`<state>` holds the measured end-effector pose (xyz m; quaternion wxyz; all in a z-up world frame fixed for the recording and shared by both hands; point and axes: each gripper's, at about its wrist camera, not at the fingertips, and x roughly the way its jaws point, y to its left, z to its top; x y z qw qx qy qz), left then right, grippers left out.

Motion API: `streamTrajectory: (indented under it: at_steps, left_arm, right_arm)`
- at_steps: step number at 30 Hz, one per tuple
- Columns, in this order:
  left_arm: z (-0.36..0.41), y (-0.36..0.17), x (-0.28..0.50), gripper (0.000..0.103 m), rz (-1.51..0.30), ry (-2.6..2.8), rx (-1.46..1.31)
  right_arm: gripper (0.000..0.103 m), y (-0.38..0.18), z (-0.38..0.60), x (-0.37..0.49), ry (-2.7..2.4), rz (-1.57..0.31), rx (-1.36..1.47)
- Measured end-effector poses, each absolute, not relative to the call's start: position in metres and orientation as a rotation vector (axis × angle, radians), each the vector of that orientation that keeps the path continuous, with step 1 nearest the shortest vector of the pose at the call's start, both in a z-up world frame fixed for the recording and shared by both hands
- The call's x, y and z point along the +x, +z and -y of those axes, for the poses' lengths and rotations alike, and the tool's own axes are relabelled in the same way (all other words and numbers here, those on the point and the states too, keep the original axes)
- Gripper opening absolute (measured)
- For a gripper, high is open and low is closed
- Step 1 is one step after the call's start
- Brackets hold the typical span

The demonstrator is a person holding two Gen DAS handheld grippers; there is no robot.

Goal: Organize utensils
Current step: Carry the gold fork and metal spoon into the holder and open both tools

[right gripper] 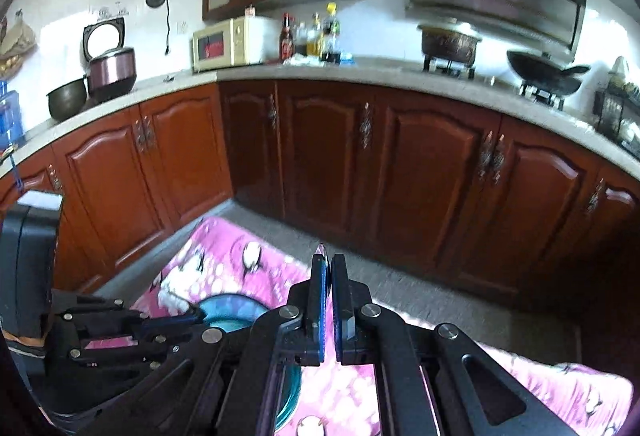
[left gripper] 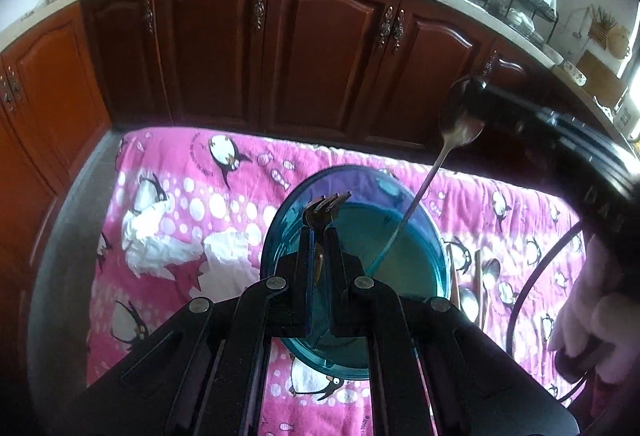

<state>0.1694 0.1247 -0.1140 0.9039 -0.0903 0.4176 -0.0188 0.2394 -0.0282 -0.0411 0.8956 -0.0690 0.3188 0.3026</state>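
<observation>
1. A pink cloth [left gripper: 192,195] printed with penguins covers the low surface; crumpled white tissue [left gripper: 160,248] lies on its left part.
2. Behind it runs a row of dark red-brown cabinets [left gripper: 280,51] under a pale counter [right gripper: 360,75] carrying a microwave [right gripper: 228,43], bottles [right gripper: 316,35], a pot [right gripper: 450,41] and a wok [right gripper: 544,71].
3. A blue bowl [left gripper: 280,236] stands on the cloth. Only a long spoon [left gripper: 462,111] reaches into it.
4. That spoon stands tilted, handle tip down in the bowl, its head up and to the right, touching the dark right gripper [left gripper: 492,103], whose narrow fingers [right gripper: 318,300] clamp something thin seen edge-on.
5. The left gripper [left gripper: 320,232] hovers over the bowl, fingers pinched on a fork [left gripper: 326,205].
6. The fork's long axis runs along the fingers, tines pointing away, over the bowl's far side.
7. Two more spoons [left gripper: 490,274] and brown chopsticks [left gripper: 480,288] lie on the cloth just right of the bowl, lengthwise front to back.
</observation>
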Motion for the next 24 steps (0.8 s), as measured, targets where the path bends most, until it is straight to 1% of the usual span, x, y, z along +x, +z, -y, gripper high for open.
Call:
streamTrajectory:
  at_steps: [4,7,9,10,11,12,16,21,22,24]
  left_arm:
    - [-0.123,-0.121,0.17,0.004,-0.876,-0.029,-0.185]
    - [-0.123,-0.126,0.172,0.004,-0.889,-0.019,-0.188]
    - [-0.123,-0.128,0.173,0.004,-0.897,-0.013,-0.195]
    - [-0.123,-0.129,0.173,0.004,-0.901,-0.012,-0.201]
    - [-0.124,-0.129,0.172,0.005,-0.9,-0.01,-0.206]
    - [-0.124,-0.13,0.172,0.006,-0.897,-0.007,-0.208]
    - [-0.124,-0.128,0.171,0.014,-0.896,-0.015,-0.221]
    - [-0.122,-0.124,0.165,0.023,-0.895,-0.021,-0.229]
    - [-0.122,-0.123,0.164,0.026,-0.895,-0.021,-0.233]
    - [-0.122,-0.12,0.161,0.027,-0.893,-0.017,-0.24]
  right_arm:
    - [0.004,-0.059,0.028,0.246,0.666,-0.74,-0.11]
    - [0.003,-0.069,0.035,0.251,0.711,-0.805,-0.036]
    - [0.008,-0.074,0.043,0.255,0.712,-0.847,0.021]
    - [0.015,-0.073,0.048,0.256,0.712,-0.853,0.048]
    - [0.021,-0.072,0.052,0.256,0.714,-0.854,0.071]
    - [0.022,-0.072,0.058,0.255,0.715,-0.856,0.096]
    - [0.023,-0.068,0.069,0.249,0.703,-0.857,0.109]
    - [0.028,-0.064,0.082,0.242,0.689,-0.857,0.134]
    - [0.028,-0.064,0.085,0.24,0.688,-0.859,0.137]
    - [0.03,-0.062,0.089,0.236,0.688,-0.861,0.14]
